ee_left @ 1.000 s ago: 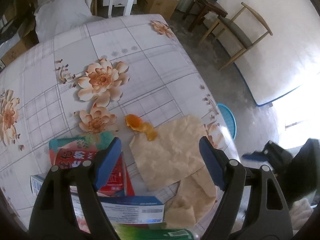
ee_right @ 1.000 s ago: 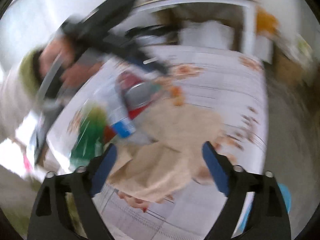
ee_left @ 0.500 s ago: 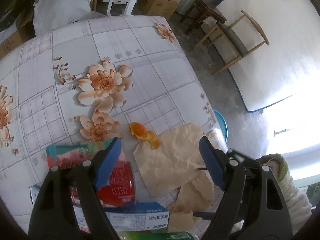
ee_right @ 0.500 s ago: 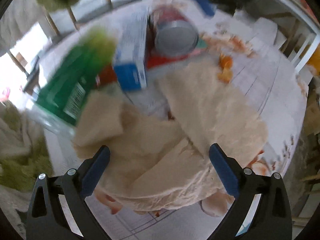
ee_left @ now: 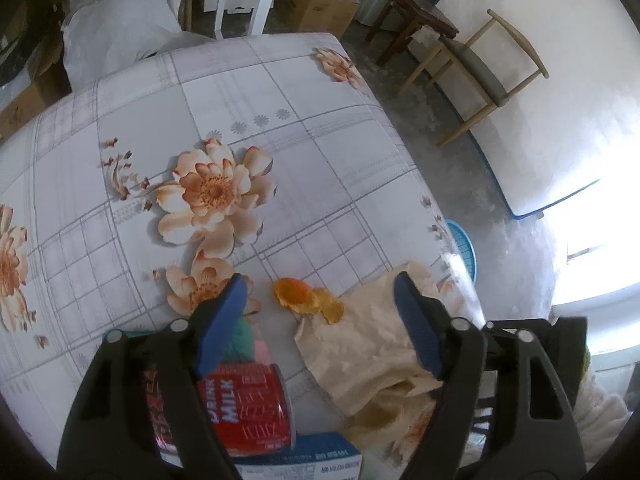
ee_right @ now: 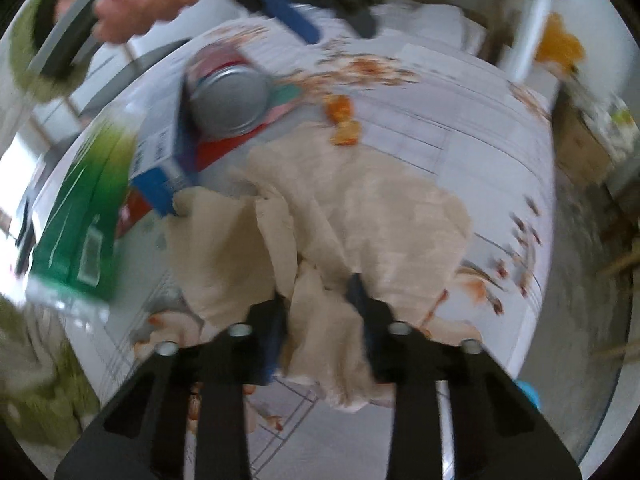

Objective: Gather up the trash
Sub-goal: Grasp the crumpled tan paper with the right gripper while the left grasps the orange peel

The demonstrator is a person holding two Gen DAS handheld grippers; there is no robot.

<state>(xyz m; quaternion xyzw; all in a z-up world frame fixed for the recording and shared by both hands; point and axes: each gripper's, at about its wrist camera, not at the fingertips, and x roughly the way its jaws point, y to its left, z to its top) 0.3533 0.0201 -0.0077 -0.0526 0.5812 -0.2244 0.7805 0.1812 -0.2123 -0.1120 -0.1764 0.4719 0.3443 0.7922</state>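
Observation:
Trash lies on the flowered tablecloth (ee_left: 240,92): orange peel (ee_left: 304,300), a red milk can (ee_left: 248,412) on its side, a teal and pink wrapper (ee_left: 242,334), a blue-and-white box (ee_left: 304,464) and crumpled tan paper (ee_left: 372,344). My left gripper (ee_left: 320,316) hovers over the can and peel with its jaws closing slightly and nothing pinched between them. In the right wrist view my right gripper (ee_right: 318,304) is closing on the tan paper (ee_right: 360,208), which is bunched between its pads. A green carton (ee_right: 84,216), the can (ee_right: 228,96) and the peel (ee_right: 340,120) lie beyond it.
The table's right edge runs close to the paper. On the floor beside it stand a blue basket (ee_left: 464,248), a wooden chair (ee_left: 480,76) and a dark stool (ee_left: 416,20). Cardboard boxes (ee_left: 316,4) sit at the back. A hand (ee_right: 136,12) holds the left gripper.
My right gripper came down onto the tan paper and closed from wide open, bunching the paper. My left gripper moved lower and closer to the can and peel, jaws a little narrower.

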